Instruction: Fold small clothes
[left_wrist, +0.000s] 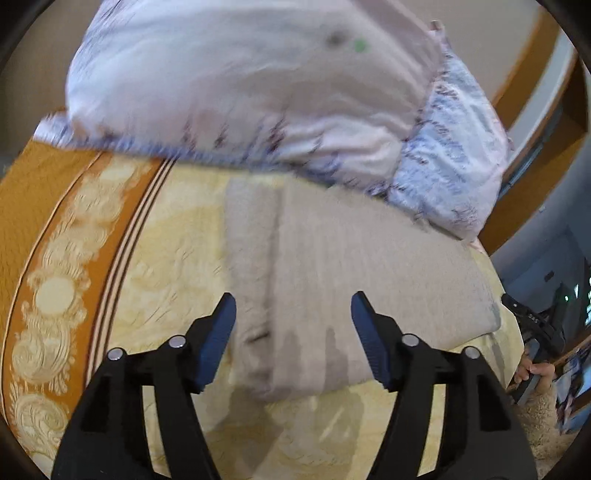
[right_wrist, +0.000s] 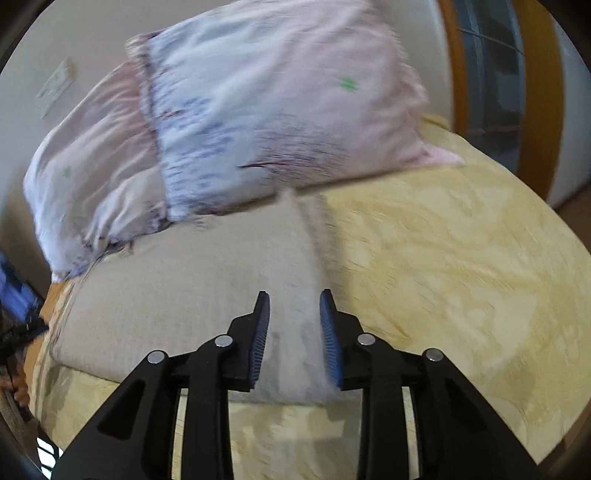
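Yellow bed (left_wrist: 155, 258), folded beige cloth (left_wrist: 332, 258) running near-to-far under left gripper (left_wrist: 293, 308) wide, right gripper (right_wrist: 294, 302) narrow, both empty.

black jaws, blue pads (left_wrist: 218, 341), apparently ribbed.

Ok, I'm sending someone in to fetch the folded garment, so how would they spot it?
Find the bed with the yellow patterned bedspread and two pale pink-and-blue pillows at its head. Just in front of them lies the plain beige knit garment, folded into a flat rectangle. It is the only unpatterned, greyish-beige cloth there.
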